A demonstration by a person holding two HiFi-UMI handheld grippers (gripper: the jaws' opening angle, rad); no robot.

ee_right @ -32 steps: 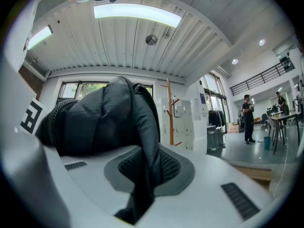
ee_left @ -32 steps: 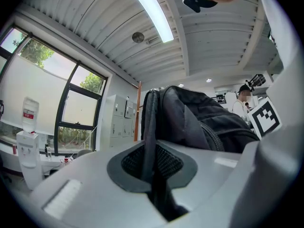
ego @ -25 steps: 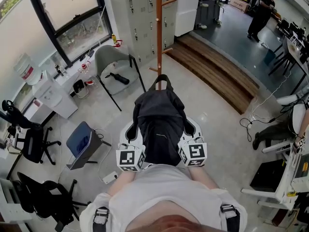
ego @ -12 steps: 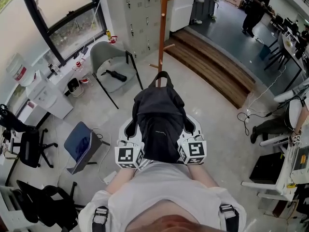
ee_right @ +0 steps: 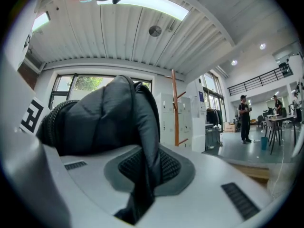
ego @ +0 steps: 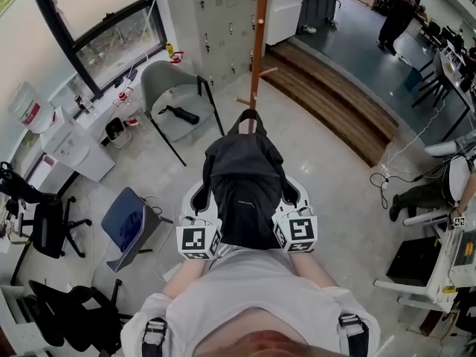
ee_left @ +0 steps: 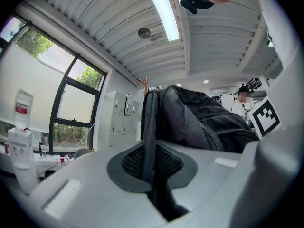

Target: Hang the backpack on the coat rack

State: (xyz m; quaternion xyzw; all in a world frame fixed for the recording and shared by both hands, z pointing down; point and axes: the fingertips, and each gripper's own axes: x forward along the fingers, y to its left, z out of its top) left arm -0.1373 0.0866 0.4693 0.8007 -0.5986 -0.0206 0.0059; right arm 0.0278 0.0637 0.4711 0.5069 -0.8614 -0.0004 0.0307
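In the head view, a black fabric backpack (ego: 245,192) is held up on the near side of a tall wooden coat rack with side pegs (ego: 257,43). It is not hung on any peg. Its top carry loop is lined up with the rack's pole. The left gripper (ego: 201,203) is set at the bag's left side and the right gripper (ego: 291,201) at its right side.

In the left gripper view, a dark shoulder strap (ee_left: 148,127) is pinched between the narrow-set jaws of the left gripper (ee_left: 153,172). The bag's body (ee_left: 204,120) rises beyond the pads, and the rack (ee_left: 146,83) is seen behind it.

In the right gripper view, the other strap (ee_right: 148,141) is clamped in the nearly closed jaws of the right gripper (ee_right: 148,172). The bag (ee_right: 95,118) bulges to the left of the rack (ee_right: 174,108), well short of it.
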